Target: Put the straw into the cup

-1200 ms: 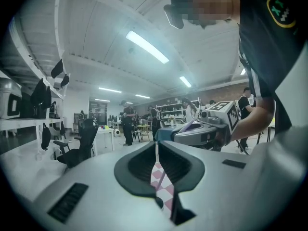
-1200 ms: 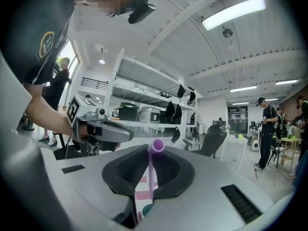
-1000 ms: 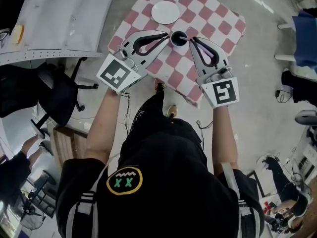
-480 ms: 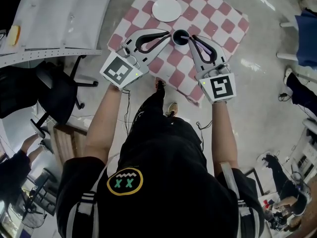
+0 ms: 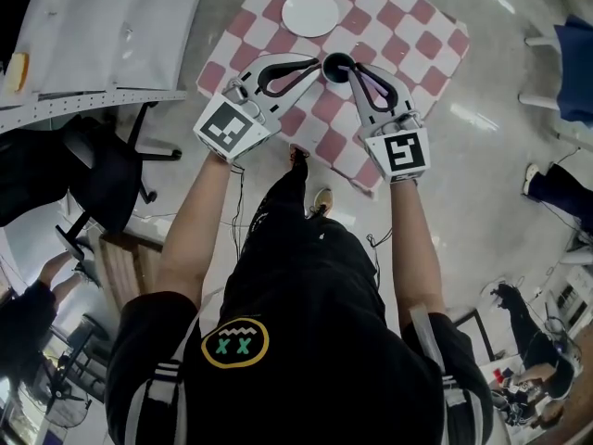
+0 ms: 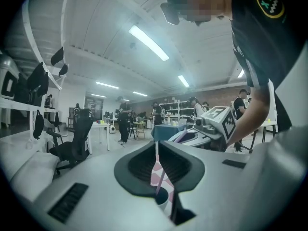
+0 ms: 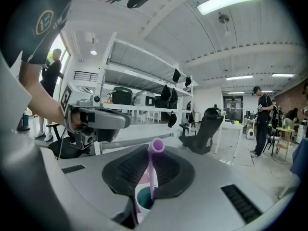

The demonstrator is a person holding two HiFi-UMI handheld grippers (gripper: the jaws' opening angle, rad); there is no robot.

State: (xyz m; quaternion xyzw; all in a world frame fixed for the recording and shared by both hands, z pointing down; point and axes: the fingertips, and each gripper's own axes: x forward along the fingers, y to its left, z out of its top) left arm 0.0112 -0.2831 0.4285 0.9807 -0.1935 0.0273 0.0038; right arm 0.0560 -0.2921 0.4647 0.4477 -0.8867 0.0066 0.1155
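Observation:
On the red-and-white checked table (image 5: 408,35) stands a small white cup (image 5: 337,66) with a dark teal inside. My left gripper (image 5: 318,65) is shut on the cup's left rim; the cup (image 6: 162,199) shows low in the slit between its jaws. From the right, my right gripper (image 5: 353,70) is shut on a purple straw (image 7: 151,172). The straw stands almost upright, its lower end inside the cup (image 7: 143,199) and its open top above the jaws. In the left gripper view the straw (image 6: 161,184) leans up out of the cup towards the right gripper.
A white plate (image 5: 310,12) lies on the table behind the cup. A black office chair (image 5: 111,179) and a grey workbench (image 5: 111,35) stand to the left. The near table edge is just below both grippers, with bare floor to the right.
My right gripper has moved in toward the cup and turned more upright with the straw. The left gripper has stayed at the cup's rim.

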